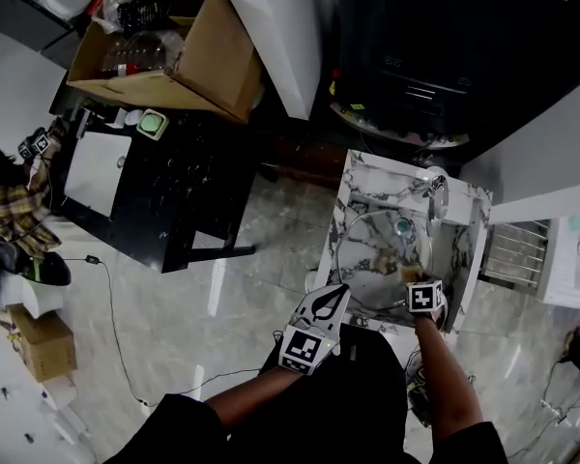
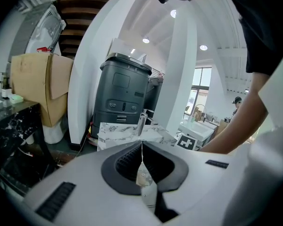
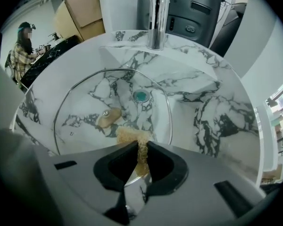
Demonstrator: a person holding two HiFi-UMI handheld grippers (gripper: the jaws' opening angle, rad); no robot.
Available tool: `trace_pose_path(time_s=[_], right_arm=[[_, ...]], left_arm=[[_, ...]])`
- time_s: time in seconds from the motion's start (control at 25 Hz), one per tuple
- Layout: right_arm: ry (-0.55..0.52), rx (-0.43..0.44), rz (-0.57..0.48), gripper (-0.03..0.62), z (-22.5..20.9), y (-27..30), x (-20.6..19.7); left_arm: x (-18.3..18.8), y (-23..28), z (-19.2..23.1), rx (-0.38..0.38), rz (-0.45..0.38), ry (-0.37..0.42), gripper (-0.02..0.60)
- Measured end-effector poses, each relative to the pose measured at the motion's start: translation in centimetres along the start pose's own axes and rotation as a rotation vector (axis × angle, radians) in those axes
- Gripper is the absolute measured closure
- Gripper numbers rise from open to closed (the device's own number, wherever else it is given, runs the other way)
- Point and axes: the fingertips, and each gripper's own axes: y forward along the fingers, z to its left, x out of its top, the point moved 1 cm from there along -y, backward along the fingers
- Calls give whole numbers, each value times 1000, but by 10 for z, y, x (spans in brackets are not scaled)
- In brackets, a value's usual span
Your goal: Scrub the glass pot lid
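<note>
You can reach the sink (image 3: 217, 117) freely from above. The faucet (image 3: 156, 22) blocks the far rim; the glass lid (image 3: 85, 102) covers the basin's left and middle. Your right gripper (image 3: 141, 146), jaws pinching a scrubber (image 3: 131, 135), occupies the near edge; the right side seems bare.

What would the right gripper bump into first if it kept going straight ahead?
Probably the glass lid lying in the sink. The scrubber pinched in the jaws of the right gripper sticks out in front, so it would touch the glass first, near the knob.
</note>
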Motion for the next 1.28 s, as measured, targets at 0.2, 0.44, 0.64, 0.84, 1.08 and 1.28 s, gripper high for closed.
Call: trace_pose_path(time_s=[0.2,0.44,0.64,0.84,1.08,1.28], right_arm=[[-72,34,9,531,16,-2,7],[-117,65,52,531,34,1,2],[-137,94,61,531,44,3,6],[-154,136,37,531,59,5,11],[-175,173,84,531,77,6,8],[-175,206,132,531,89,5,6]], left_arm=[[7,-6,9,19,-25,-6,563],[8,-8,9,-3,-39,-16,563],[7,-8,13,-3,-37,-17,563],[8,-10,18,-7,-41,-21,563],[8,-13,24,-12,-42,-25,563],[6,-15,32,-9,-37,-31,563]])
